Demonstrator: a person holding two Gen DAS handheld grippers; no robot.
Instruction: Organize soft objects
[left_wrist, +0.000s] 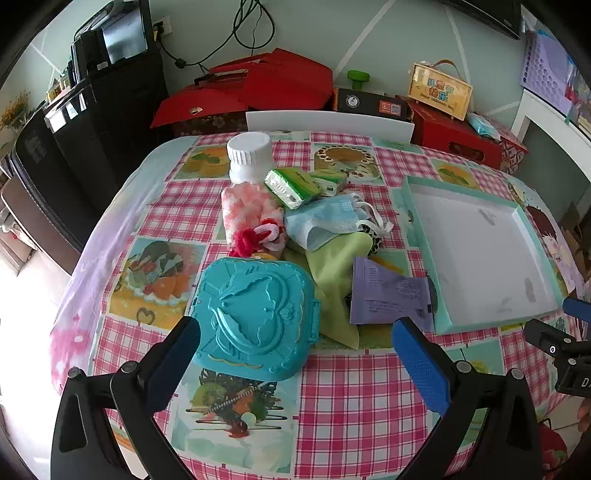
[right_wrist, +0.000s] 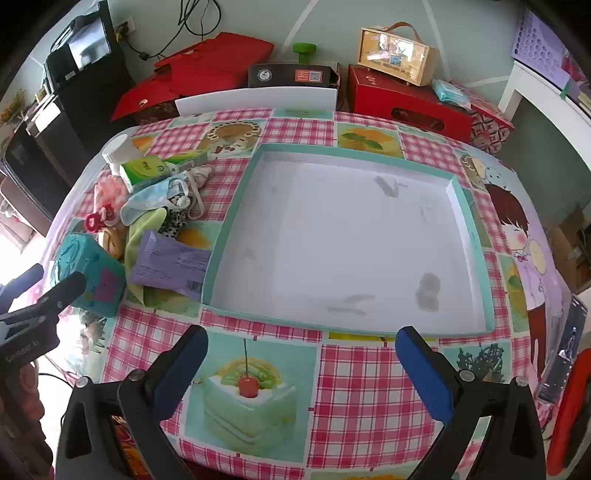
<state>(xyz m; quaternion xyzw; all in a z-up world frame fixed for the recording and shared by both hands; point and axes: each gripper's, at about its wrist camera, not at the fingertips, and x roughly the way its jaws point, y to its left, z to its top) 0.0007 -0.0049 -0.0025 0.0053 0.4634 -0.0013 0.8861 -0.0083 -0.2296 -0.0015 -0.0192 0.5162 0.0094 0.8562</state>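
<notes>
Tilting down over table (left_wrist: 332, 406): both tongs (left_wrist: 295, 343) (right_wrist: 301, 350) gaping, empty.

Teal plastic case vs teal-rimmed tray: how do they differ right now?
The teal plastic case is shut, embossed and chunky; the teal-rimmed tray is open, shallow, white inside and holds nothing. The case sits against the pile of soft items; the tray lies beside it. Both rest flat on the checked tablecloth.
</notes>
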